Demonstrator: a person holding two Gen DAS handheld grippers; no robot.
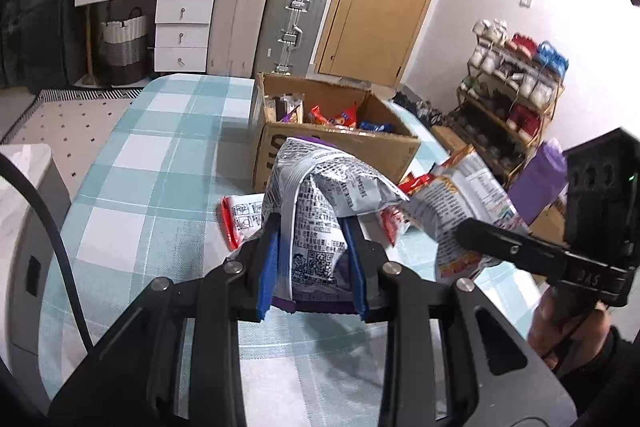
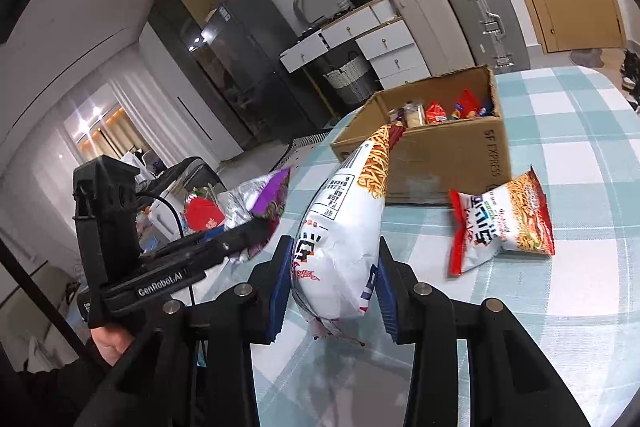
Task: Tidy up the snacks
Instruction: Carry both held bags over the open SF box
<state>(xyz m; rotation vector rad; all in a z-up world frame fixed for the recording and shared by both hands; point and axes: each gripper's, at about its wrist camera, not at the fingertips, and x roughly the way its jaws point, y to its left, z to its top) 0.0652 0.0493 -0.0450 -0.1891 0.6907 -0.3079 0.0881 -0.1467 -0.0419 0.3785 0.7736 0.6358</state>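
Jaws of both grippers clamp snack bags above the table's (image 2: pixel 580 131) near edge.

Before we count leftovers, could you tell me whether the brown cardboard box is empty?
No, the brown cardboard box holds several colourful snack packets.

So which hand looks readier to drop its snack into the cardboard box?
Probably the left: the left gripper holds its silver bag directly before the box. The right gripper's bag sits off toward a corner.
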